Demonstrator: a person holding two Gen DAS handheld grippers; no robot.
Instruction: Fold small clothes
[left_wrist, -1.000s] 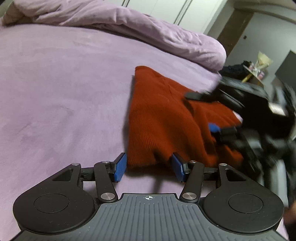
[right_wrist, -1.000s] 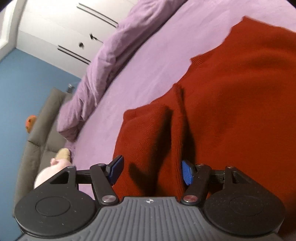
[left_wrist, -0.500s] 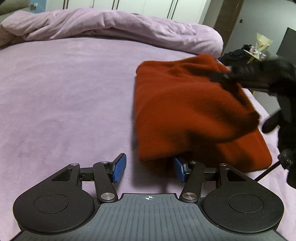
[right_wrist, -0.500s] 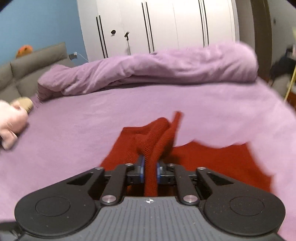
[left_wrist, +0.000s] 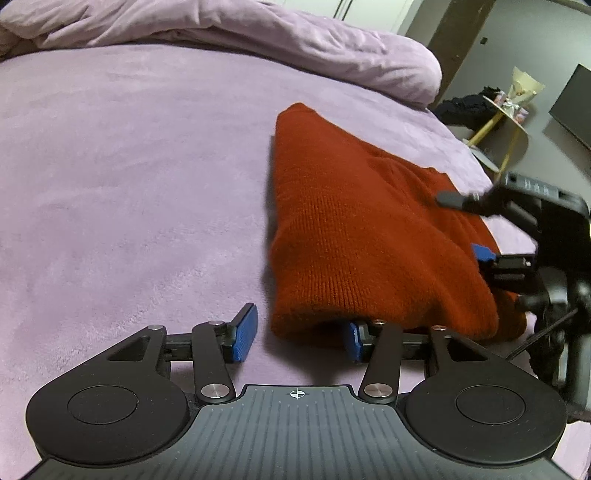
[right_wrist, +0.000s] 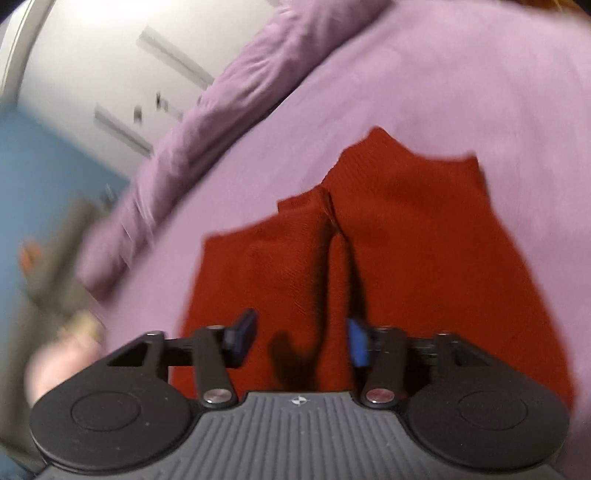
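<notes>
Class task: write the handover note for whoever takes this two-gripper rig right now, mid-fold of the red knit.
Left gripper: open, holding nothing, at the near edge of the red sweater; its right finger is tucked under the hem.
Right gripper: open, empty, low over the sweater; view blurred.
Sweater lies on the purple bed, folded over into a thick bundle, with one raised crease in the top layer.
Done: at least one fold.
Left: flatten the crease, probably square up or fold once more.
</notes>
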